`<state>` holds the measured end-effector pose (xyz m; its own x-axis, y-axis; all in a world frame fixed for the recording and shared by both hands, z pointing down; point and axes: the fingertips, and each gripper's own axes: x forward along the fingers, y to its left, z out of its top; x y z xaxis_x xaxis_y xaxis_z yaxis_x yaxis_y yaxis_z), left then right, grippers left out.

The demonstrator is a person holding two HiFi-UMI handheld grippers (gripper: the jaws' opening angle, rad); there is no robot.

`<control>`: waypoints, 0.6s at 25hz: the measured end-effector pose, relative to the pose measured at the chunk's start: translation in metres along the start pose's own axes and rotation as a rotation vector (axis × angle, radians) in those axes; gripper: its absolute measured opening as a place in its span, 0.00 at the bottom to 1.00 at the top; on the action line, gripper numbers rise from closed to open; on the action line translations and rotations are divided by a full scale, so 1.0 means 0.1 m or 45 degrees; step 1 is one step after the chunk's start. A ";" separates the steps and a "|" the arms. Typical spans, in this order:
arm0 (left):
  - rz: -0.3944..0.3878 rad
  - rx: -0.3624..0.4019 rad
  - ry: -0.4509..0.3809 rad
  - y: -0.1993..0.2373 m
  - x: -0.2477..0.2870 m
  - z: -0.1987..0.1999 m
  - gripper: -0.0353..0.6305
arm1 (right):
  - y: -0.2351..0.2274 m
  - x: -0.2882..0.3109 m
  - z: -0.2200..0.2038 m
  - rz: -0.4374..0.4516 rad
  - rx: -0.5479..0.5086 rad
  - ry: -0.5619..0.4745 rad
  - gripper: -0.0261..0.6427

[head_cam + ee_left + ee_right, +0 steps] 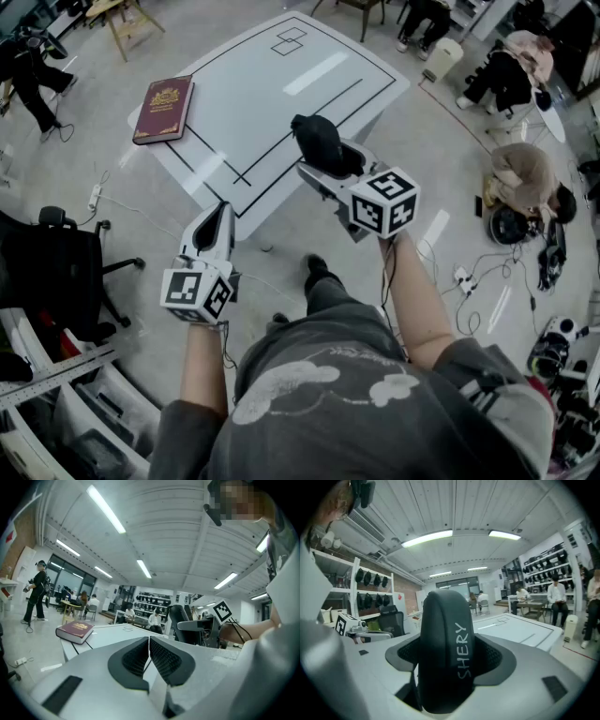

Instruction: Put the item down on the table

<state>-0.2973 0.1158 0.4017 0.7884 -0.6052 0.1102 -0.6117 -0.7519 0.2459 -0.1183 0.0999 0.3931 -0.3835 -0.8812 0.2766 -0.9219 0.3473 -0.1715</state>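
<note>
Our right gripper squeezes the black rounded case, up in the air by the white table. It looks light, hard and smooth, so we hold its middle. Our left gripper is closed, empty.

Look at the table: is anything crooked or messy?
Only a little. The dark red book lies near the left corner of the white table, turned askew to the table's edges and black lines. Nothing looks spilled or broken.
</note>
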 end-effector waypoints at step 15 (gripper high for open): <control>-0.068 0.016 0.034 -0.69 -0.67 -0.25 0.07 | 0.35 -1.17 -0.55 -0.167 0.060 0.001 0.53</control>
<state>-0.3063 0.2147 0.4015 0.8212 -0.5571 0.1233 -0.5694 -0.7863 0.2399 -0.1082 0.2328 0.4066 -0.2599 -0.9177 0.3004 -0.9605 0.2137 -0.1782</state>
